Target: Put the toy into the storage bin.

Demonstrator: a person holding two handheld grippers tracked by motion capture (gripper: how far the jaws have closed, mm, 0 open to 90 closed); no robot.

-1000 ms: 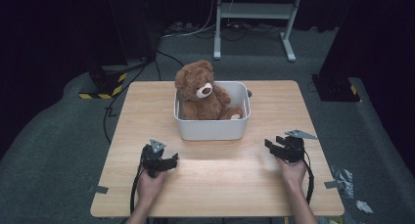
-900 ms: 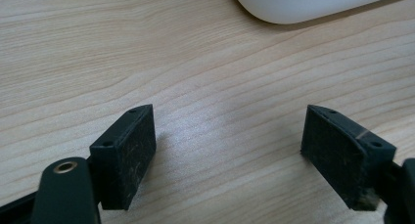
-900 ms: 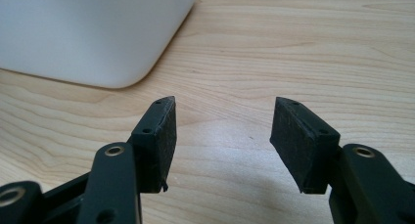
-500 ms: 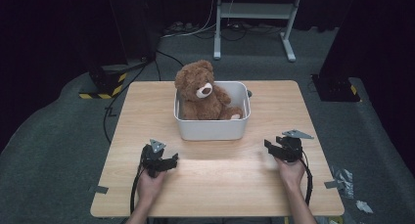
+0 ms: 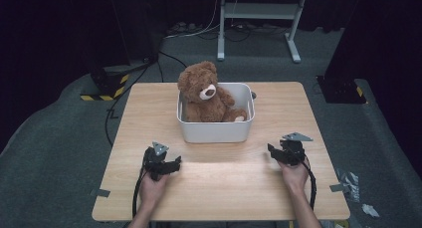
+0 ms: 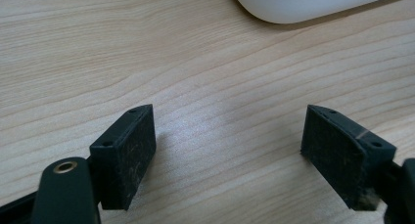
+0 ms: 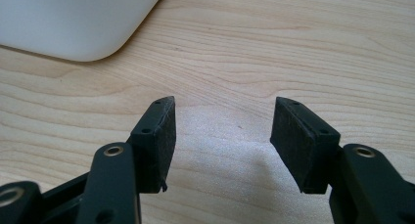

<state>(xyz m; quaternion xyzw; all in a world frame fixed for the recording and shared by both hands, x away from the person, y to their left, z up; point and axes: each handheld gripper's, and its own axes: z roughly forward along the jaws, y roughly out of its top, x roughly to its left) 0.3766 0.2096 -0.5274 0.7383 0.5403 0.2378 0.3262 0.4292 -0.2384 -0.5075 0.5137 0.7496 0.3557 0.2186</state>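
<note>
Nearest the table's (image 5: 219, 188) front edge, the left gripper (image 5: 171, 164) and right gripper (image 5: 272, 152) are held low over the wood, in front of the white bin (image 5: 215, 131), one toward each front corner. Both are released, jaws parted over bare wood. Farther back, the brown teddy bear (image 5: 205, 94) is seated upright inside the bin, against its left wall.
</note>
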